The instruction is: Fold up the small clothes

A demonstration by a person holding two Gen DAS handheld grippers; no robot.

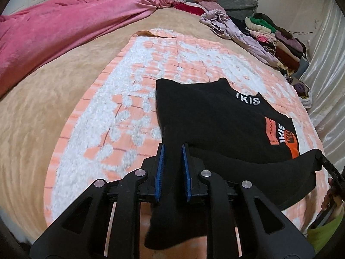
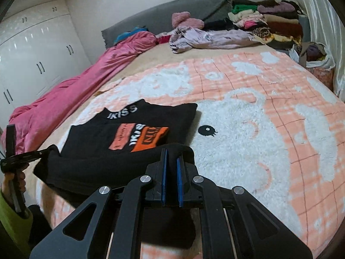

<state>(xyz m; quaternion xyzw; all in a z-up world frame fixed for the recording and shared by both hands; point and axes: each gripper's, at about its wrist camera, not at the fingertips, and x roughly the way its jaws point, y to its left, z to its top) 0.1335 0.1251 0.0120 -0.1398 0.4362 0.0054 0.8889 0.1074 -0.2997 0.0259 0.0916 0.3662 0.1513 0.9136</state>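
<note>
Both tongs are clamped on the near hem of the black knit top with the orange patch and white lettering (image 1: pixel 215 116): the left tongs (image 1: pixel 173 151) pinch one corner, the right tongs (image 2: pixel 171 155) the other. The hem hangs lifted between them, while the rest lies flat just beyond the tips on the fluffy peach-and-white blanket (image 2: pixel 248 129) covering the bed.
</note>
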